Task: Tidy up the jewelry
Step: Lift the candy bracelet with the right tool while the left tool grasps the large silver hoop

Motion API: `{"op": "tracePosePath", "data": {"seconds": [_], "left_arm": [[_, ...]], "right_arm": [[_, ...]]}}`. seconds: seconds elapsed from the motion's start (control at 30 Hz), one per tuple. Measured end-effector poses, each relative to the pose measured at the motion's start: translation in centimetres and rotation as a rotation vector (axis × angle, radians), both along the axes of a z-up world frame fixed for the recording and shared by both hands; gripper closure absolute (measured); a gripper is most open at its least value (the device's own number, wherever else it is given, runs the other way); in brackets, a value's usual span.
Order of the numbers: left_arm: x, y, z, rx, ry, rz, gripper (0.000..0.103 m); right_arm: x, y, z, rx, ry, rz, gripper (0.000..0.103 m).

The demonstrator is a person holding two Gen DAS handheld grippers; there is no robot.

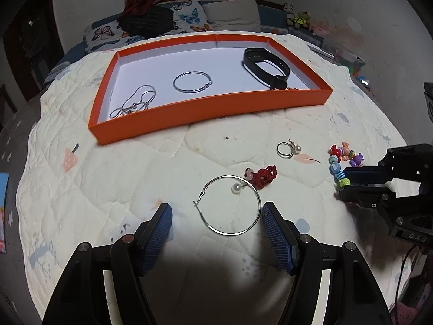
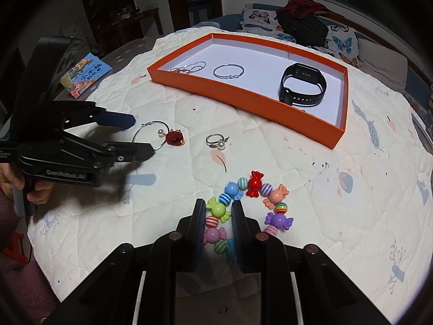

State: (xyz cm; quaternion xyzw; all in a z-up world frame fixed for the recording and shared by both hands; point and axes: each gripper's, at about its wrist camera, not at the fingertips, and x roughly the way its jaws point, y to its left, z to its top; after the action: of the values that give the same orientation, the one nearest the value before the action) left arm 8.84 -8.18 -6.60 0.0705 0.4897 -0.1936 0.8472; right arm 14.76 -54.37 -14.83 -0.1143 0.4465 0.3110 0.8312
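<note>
The orange tray (image 1: 205,108) lies on the quilt (image 1: 135,168), its floor white. In it are a silver chain (image 1: 135,103) at one end, a hoop (image 1: 192,81) near the middle and a black watch (image 1: 266,67) at the other end; the three lie apart.

Outside the tray, on the quilt, lie a candy-bead bracelet (image 2: 251,205), a ring (image 2: 214,138) touching a pearl (image 2: 222,145), a red charm (image 1: 263,176) and a big hoop (image 1: 230,205) with a second pearl (image 1: 236,188) inside its loop.

The right gripper (image 2: 217,216) has its jaws nearly together, pressed on the green bead and the striped beads of the bracelet, which rests on the quilt. The left gripper (image 1: 216,214) stands wide, its blue pads (image 1: 162,224) either side of the big hoop, not pressing it. A hand (image 2: 16,181) holds its grip.

A book (image 2: 86,73) lies past the quilt's edge.
</note>
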Motion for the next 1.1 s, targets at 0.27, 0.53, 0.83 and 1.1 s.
{"op": "tracePosePath", "data": {"seconds": [0.27,0.53,0.83,1.1], "left_arm": [[0.4,-0.9,-0.3,0.026,-0.036,-0.091,0.031],[0.3,-0.9,-0.4,0.015,-0.065,-0.127,0.039],[0.3,-0.4,-0.1,-0.015,-0.069,-0.122,0.048],[0.1,0.3,0.6,-0.068,-0.053,-0.098,0.048]], "right_arm": [[-0.1,-0.7,1.4,0.054,-0.011,-0.008,0.081],[-0.1,-0.5,1.1,0.055,-0.010,-0.011,0.081],[-0.1,-1.1,1.6,0.077,-0.019,-0.018,0.081],[-0.1,-1.7,3.6,0.138,-0.037,-0.018,0.081]]}}
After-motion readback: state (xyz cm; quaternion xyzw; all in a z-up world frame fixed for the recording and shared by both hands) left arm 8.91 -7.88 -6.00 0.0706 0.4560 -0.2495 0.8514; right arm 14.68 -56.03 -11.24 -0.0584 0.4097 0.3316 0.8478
